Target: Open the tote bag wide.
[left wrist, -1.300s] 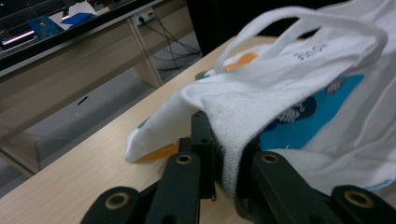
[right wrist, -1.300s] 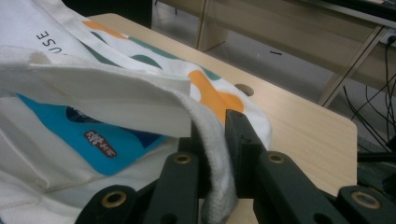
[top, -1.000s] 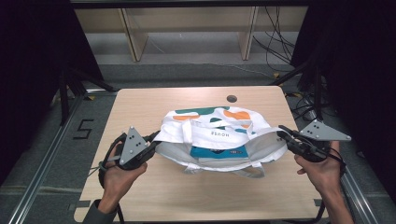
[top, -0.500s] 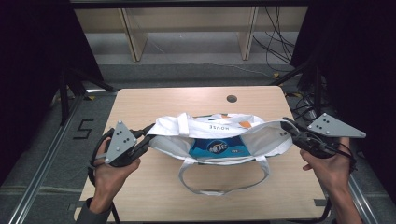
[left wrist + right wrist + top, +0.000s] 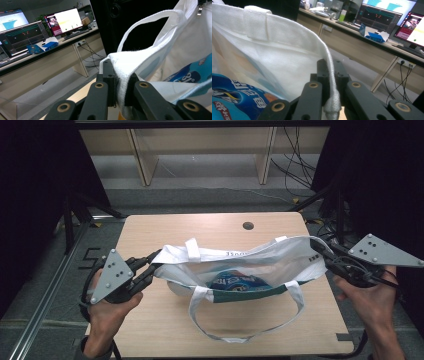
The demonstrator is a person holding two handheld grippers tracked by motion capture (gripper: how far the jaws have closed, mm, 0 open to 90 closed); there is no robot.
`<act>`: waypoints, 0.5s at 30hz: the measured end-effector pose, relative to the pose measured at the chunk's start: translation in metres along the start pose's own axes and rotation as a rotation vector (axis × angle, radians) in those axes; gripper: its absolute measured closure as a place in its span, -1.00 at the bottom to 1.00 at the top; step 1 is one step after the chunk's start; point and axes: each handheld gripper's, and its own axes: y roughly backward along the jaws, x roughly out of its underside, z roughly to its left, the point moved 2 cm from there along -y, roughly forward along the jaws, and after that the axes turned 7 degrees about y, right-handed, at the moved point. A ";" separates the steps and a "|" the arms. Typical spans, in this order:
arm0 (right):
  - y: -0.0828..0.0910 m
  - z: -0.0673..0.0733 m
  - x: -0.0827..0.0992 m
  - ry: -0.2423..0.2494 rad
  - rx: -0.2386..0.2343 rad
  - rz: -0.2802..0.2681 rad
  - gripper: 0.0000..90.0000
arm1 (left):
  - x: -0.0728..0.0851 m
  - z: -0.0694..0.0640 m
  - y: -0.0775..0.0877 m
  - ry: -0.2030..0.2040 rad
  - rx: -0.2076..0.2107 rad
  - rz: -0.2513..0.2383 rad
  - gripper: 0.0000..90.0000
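Table point(image 5: 165, 227) carries little of the load now: the white tote bag point(image 5: 280, 262) hangs stretched between both tools, mouth open, its lower handle loop trailing onto the wood. A blue snack packet point(image 5: 235, 281) sits inside. Left tool point(image 5: 152, 265) is clenched on the bag's left rim, right tool point(image 5: 316, 246) clenched on the right rim. Judgement: opening and lifting look done; what remains is carrying or setting the bag down.

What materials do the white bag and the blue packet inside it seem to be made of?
White bag: probably woven cotton or canvas, matte; the coarse weave and a stitched hem show at its pinched edges.
Blue packet: likely plastic film, glossy; printed colours with a slight sheen.
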 end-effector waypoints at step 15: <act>0.003 -0.006 -0.010 0.003 0.006 0.003 0.93 | 0.000 0.016 -0.019 0.086 0.009 0.002 0.88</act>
